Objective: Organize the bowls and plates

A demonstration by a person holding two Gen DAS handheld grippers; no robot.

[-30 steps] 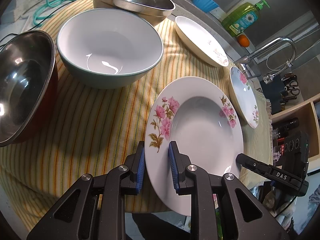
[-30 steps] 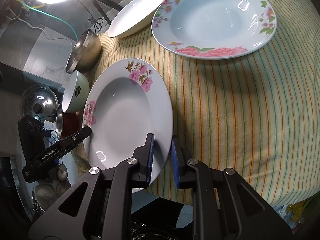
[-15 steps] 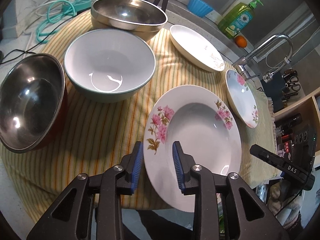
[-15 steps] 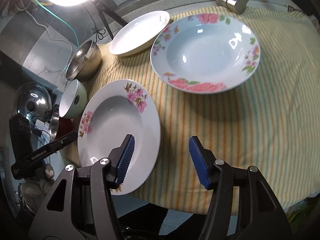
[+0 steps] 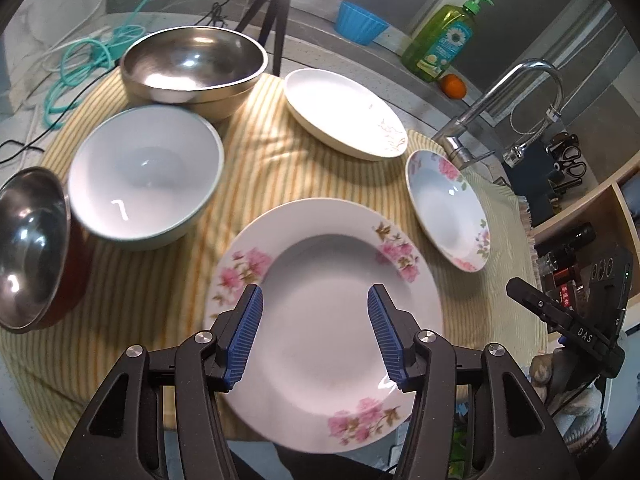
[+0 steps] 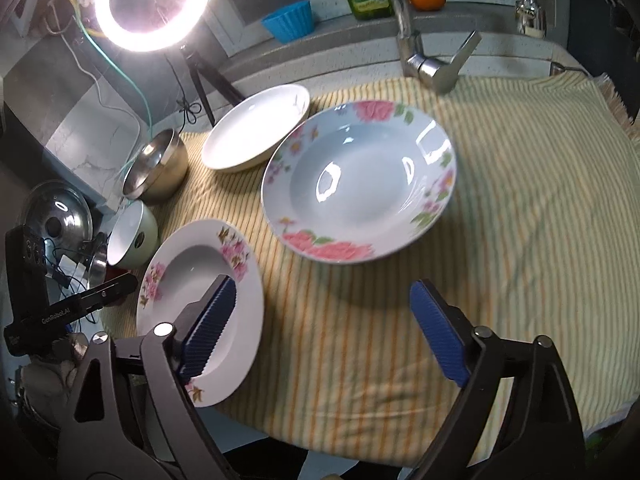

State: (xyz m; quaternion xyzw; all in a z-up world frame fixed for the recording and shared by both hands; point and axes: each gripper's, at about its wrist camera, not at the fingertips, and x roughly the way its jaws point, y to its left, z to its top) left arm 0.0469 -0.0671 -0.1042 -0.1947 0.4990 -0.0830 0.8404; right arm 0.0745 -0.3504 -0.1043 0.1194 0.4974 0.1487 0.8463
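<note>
On the striped cloth (image 5: 160,292), both hand-held grippers (image 5: 316,336) have released the pink-flowered plate (image 5: 324,300)

My left view cuts off the steel red-sided bowl (image 5: 28,248); motion blurs the white pink-flowered plate (image 5: 324,304) under my fingers.

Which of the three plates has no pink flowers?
The plain white plate at the far edge, beside the steel bowl. The other two plates both have pink flowers on their rims.

My left wrist view looks down close over the pink-flowered plate (image 5: 324,320) — my right view shares it (image 6: 200,312), from the side.
</note>
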